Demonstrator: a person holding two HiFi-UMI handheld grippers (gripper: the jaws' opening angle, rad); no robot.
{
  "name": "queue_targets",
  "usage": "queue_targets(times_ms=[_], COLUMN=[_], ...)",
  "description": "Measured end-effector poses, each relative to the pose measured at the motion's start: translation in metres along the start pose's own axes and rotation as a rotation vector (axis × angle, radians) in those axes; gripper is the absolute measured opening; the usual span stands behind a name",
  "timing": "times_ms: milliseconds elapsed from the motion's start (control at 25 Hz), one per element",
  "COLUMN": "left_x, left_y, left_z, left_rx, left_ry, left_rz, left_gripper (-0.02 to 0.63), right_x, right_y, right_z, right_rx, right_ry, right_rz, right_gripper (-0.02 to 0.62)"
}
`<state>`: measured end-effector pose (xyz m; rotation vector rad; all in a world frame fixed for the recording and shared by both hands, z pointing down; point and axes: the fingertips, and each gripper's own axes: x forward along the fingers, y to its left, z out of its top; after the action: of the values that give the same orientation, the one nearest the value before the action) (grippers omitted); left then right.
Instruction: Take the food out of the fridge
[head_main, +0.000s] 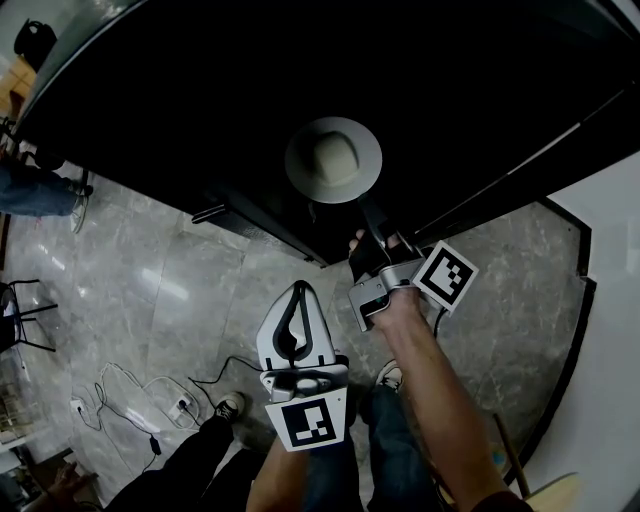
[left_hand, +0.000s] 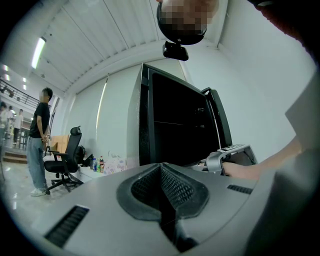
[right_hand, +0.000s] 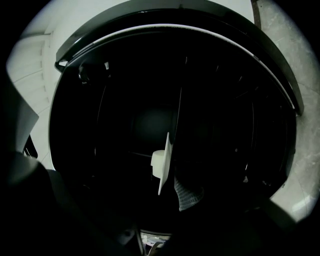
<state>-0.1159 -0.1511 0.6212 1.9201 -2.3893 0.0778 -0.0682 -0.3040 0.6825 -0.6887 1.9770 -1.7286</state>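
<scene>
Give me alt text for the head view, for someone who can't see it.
Seen from above, a white plate bearing a pale block of food shows against the dark open fridge, the right gripper open at its near rim. The left gripper hangs back, shut, above the grey floor.

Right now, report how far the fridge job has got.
Done: the fridge stands open. In hand: the right gripper reaches in, jaws apart at the rim of the plate, not gripping it. To do: close on the plate, carry it and its food out. The left gripper waits shut, empty.
</scene>
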Motion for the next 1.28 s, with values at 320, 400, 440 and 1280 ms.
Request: queue_targets(times_ms=[320,400,440,1280], left_x=[0.002,0.001,0.001,0.005], left_y=[0.000,0.000,0.000,0.000], left_z=[-0.003,-0.002,-0.002,-0.002], left_rx=[-0.001,0.000,0.000,-0.003], left_ry=[0.005,0.005,0.004,0.007], left_rz=[0.001,0.002,0.002,0.006], left_gripper=[0.014,0.012,0.012,0.012], right_x=[0.012,0.012,0.013,0.018], right_y=[0.001,0.001,0.002,-0.002], right_z=[0.002,0.002,0.002,0.002], right_rx=[0.011,0.013,0.014,-0.007], right_ry=[0.001,0.001,0.000,0.010], right_rz=[0.002,-0.006,-0.008,-0.060], right_gripper=[0.130,0.130,0.130,0.054])
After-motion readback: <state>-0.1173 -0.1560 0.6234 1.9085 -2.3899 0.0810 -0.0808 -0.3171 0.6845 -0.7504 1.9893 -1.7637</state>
